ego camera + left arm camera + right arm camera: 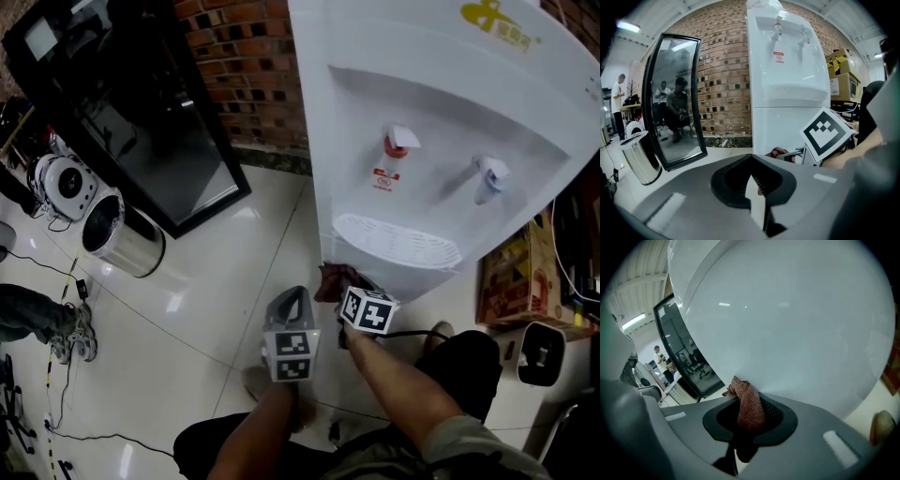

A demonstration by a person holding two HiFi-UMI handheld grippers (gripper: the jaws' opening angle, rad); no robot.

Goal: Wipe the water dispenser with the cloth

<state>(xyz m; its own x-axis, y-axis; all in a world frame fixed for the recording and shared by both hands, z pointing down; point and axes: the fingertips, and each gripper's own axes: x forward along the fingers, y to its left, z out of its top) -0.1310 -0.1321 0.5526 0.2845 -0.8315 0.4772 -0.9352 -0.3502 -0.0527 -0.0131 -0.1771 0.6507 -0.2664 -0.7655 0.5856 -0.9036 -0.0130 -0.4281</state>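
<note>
The white water dispenser [422, 94] stands at the upper right, with a red tap [399, 141] and a blue tap [489, 176]. My right gripper [345, 286] is shut on a reddish-brown cloth [330, 279] and holds it against the dispenser's lower front panel [787, 324]. In the right gripper view the cloth [749, 404] bunches between the jaws and touches the white panel. My left gripper [289, 298] hovers just left of the right one, a little back from the dispenser. Its jaws [754, 187] stand slightly apart with nothing between them. The cloth [777, 152] also shows in the left gripper view.
A black-framed glass panel [141, 122] leans on the brick wall [248, 66] at the left, with a steel bin [122, 234] in front of it. Cardboard boxes [511, 281] sit right of the dispenser. Cables [56, 375] and a person's leg [37, 314] lie at the far left.
</note>
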